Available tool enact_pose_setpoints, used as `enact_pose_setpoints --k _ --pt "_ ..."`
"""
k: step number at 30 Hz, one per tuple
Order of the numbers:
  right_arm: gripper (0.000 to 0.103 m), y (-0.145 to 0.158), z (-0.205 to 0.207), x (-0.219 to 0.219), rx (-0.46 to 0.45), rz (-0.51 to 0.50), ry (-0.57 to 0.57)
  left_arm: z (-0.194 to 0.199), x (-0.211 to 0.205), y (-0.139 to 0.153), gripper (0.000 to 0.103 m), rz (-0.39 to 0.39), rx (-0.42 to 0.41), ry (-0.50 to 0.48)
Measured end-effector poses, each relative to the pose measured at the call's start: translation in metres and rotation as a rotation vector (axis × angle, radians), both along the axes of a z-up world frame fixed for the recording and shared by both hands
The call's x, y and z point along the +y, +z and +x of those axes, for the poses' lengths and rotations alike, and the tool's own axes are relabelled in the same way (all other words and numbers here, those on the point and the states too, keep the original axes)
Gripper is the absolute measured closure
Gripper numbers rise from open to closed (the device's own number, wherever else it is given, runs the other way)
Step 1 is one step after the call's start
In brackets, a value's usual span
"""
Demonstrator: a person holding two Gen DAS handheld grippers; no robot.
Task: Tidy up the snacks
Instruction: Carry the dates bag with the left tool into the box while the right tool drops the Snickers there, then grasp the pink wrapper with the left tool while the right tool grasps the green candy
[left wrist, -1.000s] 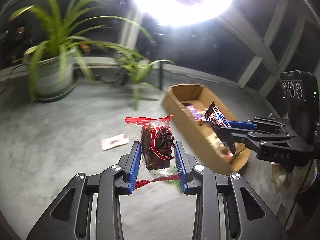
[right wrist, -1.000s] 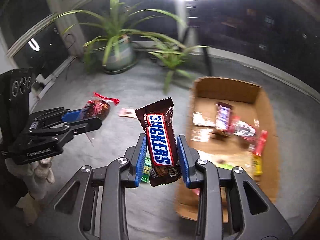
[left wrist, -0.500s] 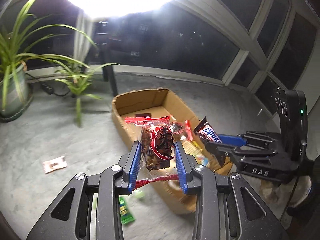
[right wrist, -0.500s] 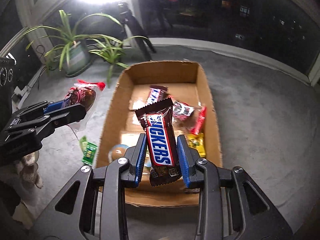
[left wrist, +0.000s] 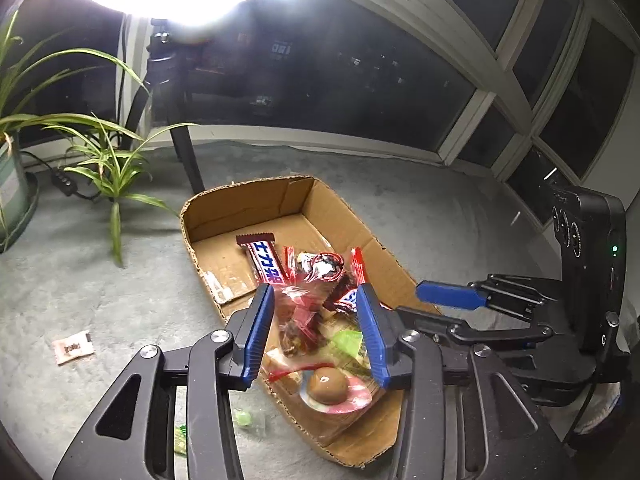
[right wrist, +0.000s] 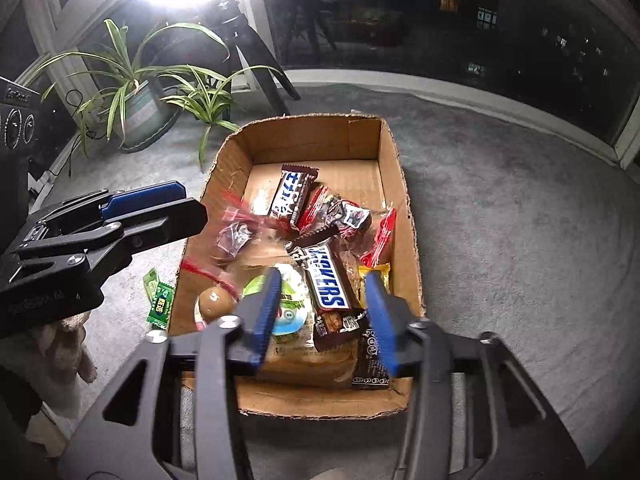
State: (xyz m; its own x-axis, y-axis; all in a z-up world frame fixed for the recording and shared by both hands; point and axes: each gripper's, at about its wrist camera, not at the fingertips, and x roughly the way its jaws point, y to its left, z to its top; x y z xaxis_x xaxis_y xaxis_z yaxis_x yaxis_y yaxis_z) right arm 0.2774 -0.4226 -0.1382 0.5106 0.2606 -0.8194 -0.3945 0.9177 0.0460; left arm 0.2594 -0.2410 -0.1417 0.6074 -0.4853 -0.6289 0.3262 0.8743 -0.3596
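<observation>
A grey carpet (right wrist: 500,240) is covered in part by an open cardboard box (right wrist: 412,216) filled with snacks. Beside the box, a green packet (right wrist: 160,304) and a white packet (left wrist: 74,347) are seen on the carpet. A potted plant (right wrist: 140,112) is set farther back.

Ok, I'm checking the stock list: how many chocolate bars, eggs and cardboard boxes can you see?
Chocolate bars: 2
Eggs: 1
Cardboard boxes: 1
Total: 4
</observation>
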Motion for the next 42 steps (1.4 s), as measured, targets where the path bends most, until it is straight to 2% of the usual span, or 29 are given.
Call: enact_pose_setpoints --k 6,9,11,22,26,29,34,37,42 --pt "0.051 0.007 -0.005 0.005 -0.009 0.017 -0.007 -0.007 0.010 0.002 0.062 0.006 -0.011 0.005" --pt "0.043 0.012 -0.009 0.009 -0.015 0.041 -0.011 -0.013 0.021 0.002 0.062 0.010 -0.015 0.016" --pt "0.042 0.014 -0.014 0.011 -0.019 0.060 -0.014 -0.017 0.031 0.001 0.062 0.010 -0.015 0.023" --pt "0.042 0.030 -0.059 0.051 -0.012 0.194 0.046 -0.058 0.113 -0.013 0.062 0.041 -0.002 0.111" --pt "0.042 0.019 -0.081 0.080 0.027 0.218 0.093 -0.068 0.140 -0.023 0.062 0.049 0.020 0.135" --pt "0.042 0.006 -0.093 0.102 0.047 0.196 0.123 -0.074 0.151 -0.031 0.062 0.067 0.031 0.136" --pt "0.042 -0.021 -0.092 0.121 0.099 0.200 0.087 -0.073 0.169 -0.039 0.062 0.080 0.052 0.152" --pt "0.044 -0.036 -0.083 0.128 0.125 0.198 0.060 -0.060 0.177 -0.043 0.062 0.110 0.060 0.150" --pt "0.048 -0.055 -0.073 0.135 0.162 0.189 0.024 -0.030 0.185 -0.055 0.062 0.124 0.078 0.094"
